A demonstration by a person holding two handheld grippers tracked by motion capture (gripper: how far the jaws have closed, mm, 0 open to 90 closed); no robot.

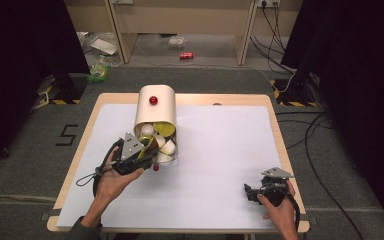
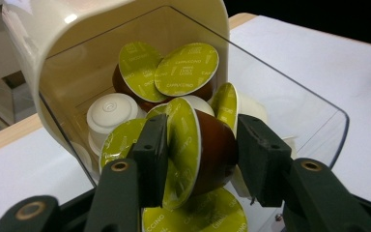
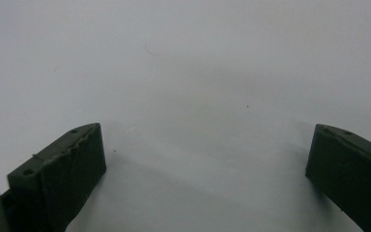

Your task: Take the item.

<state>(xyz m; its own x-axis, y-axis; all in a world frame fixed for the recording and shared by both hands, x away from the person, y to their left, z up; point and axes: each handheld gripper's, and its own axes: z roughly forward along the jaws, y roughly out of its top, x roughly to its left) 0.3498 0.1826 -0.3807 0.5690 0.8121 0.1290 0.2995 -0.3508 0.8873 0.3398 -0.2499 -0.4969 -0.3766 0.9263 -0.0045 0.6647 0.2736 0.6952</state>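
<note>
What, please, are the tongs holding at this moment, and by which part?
The left tongs grip a brown coffee capsule, green foil lid against base. The right tongs hold nothing.

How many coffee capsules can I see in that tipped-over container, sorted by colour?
In the left gripper view of the container:
Brown capsules with green lids: 6, one gripped by the left gripper
White capsules: 3, possibly more hidden
Total: 9
</note>
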